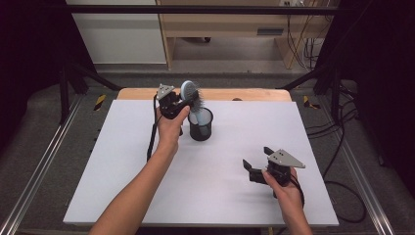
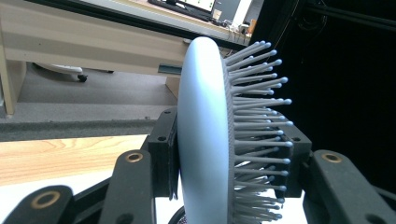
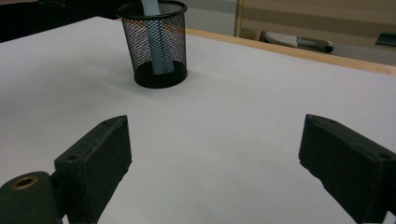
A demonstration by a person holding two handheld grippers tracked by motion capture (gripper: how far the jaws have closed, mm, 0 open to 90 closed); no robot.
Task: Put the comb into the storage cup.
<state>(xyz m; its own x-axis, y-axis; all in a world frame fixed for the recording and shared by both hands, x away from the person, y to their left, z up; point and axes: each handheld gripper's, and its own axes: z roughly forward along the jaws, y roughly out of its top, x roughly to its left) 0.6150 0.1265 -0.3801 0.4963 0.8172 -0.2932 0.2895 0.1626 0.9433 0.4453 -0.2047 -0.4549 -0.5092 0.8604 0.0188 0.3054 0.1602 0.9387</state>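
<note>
High view: left hand-held gripper [image 1: 185,102] pinches hairbrush [image 1: 189,93] head, handle down in cup [image 1: 200,125].

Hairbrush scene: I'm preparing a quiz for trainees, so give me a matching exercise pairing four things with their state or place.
Things:
1. hairbrush
2. mesh cup
3. left claw
4. right claw

States:
A. open, nothing between its jaws
B. stands upright on the white table top, black
C. pale blue, handle down in the cup
D. shut on the brush head

Pairs: 1-C, 2-B, 3-D, 4-A
</note>
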